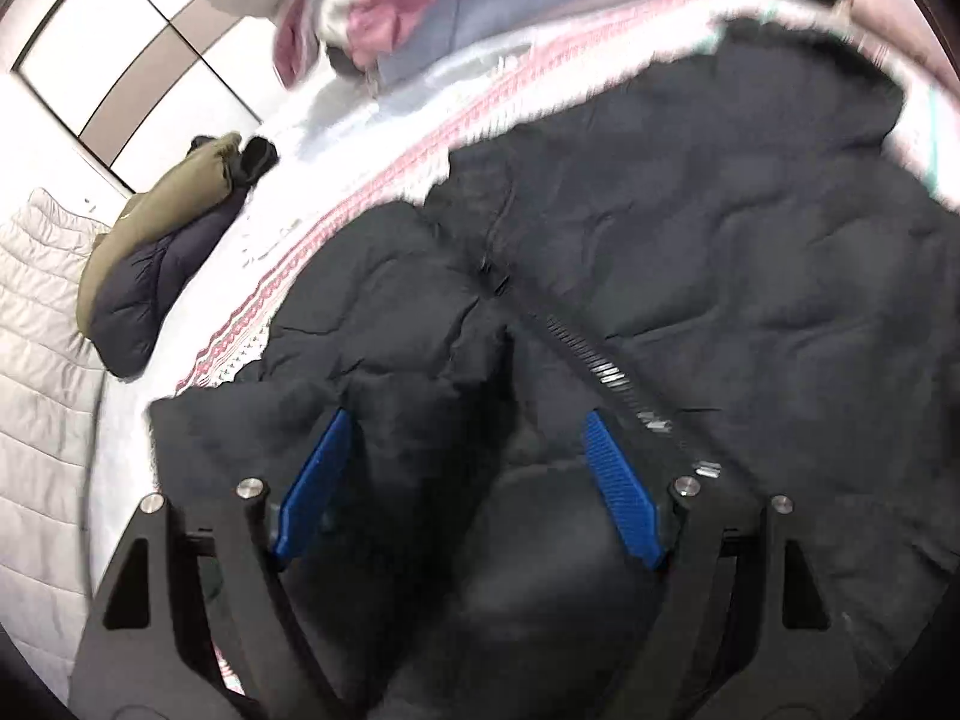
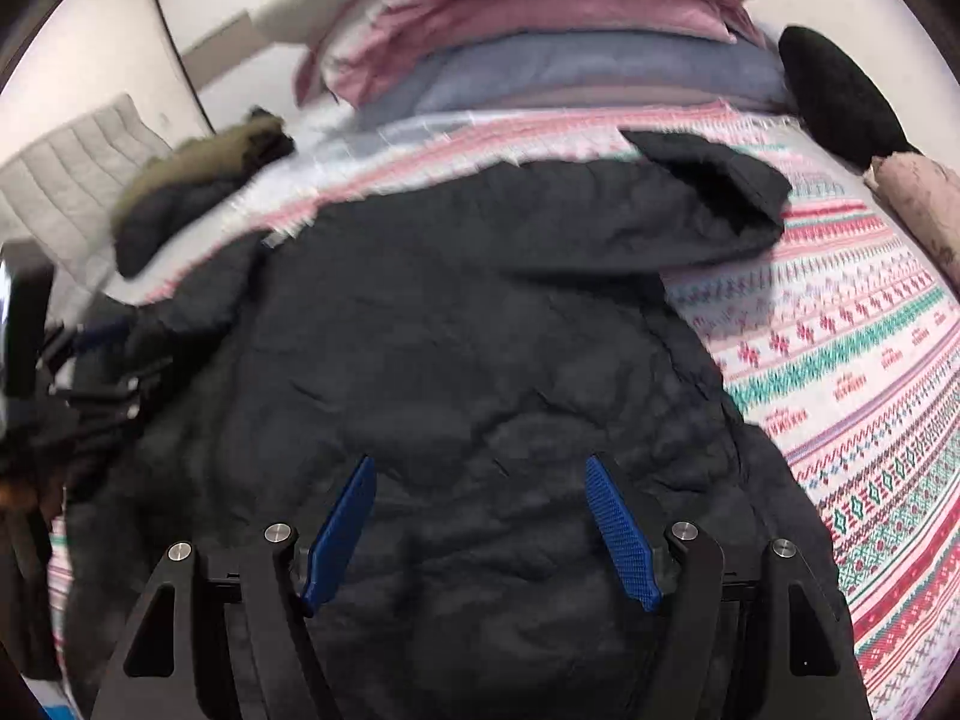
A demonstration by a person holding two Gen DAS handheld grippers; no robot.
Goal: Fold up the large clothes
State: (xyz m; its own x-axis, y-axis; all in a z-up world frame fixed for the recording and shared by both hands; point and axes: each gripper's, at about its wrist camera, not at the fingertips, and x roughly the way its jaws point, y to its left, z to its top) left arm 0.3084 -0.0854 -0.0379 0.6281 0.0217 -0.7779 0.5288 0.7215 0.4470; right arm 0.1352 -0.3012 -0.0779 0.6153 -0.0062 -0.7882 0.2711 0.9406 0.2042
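Observation:
A large black puffer jacket [image 1: 690,252] lies spread on a patterned bed cover [image 1: 384,192]; its metal zipper [image 1: 606,372] runs diagonally near my left gripper. My left gripper [image 1: 465,420] is open just above the jacket's lower part, blue pads [image 1: 621,492] apart, nothing between them. In the right wrist view the same jacket [image 2: 456,324] fills the middle, one sleeve [image 2: 714,192] folded across its top right. My right gripper [image 2: 480,462] is open over the jacket, holding nothing. The left gripper [image 2: 90,384] shows blurred at the left edge.
An olive and navy folded jacket [image 1: 156,252] lies at the bed's far left, also in the right wrist view [image 2: 198,186]. Stacked pink and blue bedding [image 2: 540,42] sits at the back. A black cushion [image 2: 840,96] is at the right. The patterned cover [image 2: 852,372] is bare on the right.

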